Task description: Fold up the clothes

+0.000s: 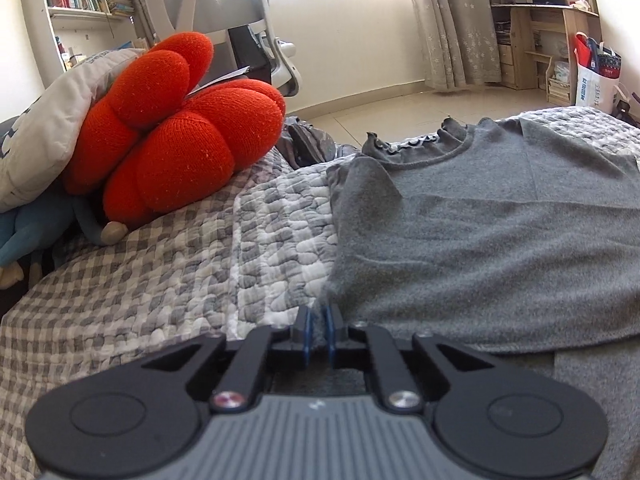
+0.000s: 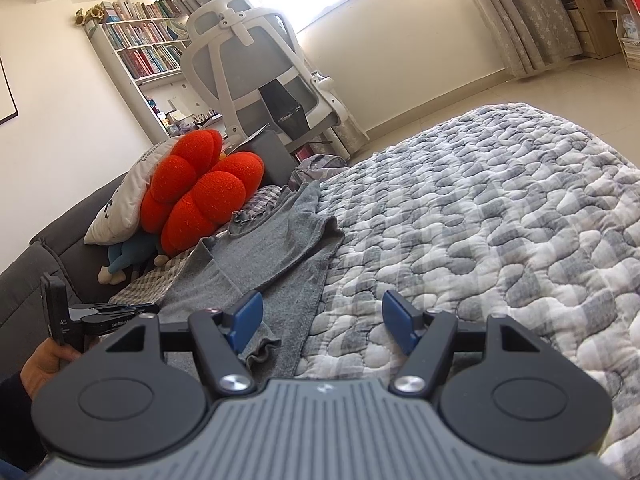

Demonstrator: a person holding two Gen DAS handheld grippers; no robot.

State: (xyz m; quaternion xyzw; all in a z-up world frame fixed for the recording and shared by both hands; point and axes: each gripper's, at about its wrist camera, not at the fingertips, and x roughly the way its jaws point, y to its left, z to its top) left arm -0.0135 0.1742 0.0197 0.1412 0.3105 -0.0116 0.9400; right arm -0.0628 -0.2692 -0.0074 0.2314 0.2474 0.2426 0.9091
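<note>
Left wrist view: the left gripper (image 1: pixel 318 322) is pinched shut on the near edge of the grey top (image 1: pixel 480 232), which stretches ahead and rightward, collar farthest. Right wrist view: the right gripper (image 2: pixel 322 322) gapes empty, the top (image 2: pixel 264 264) ahead-left, so the left is nearer.

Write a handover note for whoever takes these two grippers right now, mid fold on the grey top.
Left gripper: shut on the near left edge of the grey top.
Right gripper: open, holding nothing, over the quilt just right of the top, with a ruffled cuff by its left finger.
Top: flat on the quilt, ruffled collar far from the grippers, beside the red cushion.
Done: both sleeves look folded in across the body.
Left: probably grip the other near edge and fold toward the collar.
</note>
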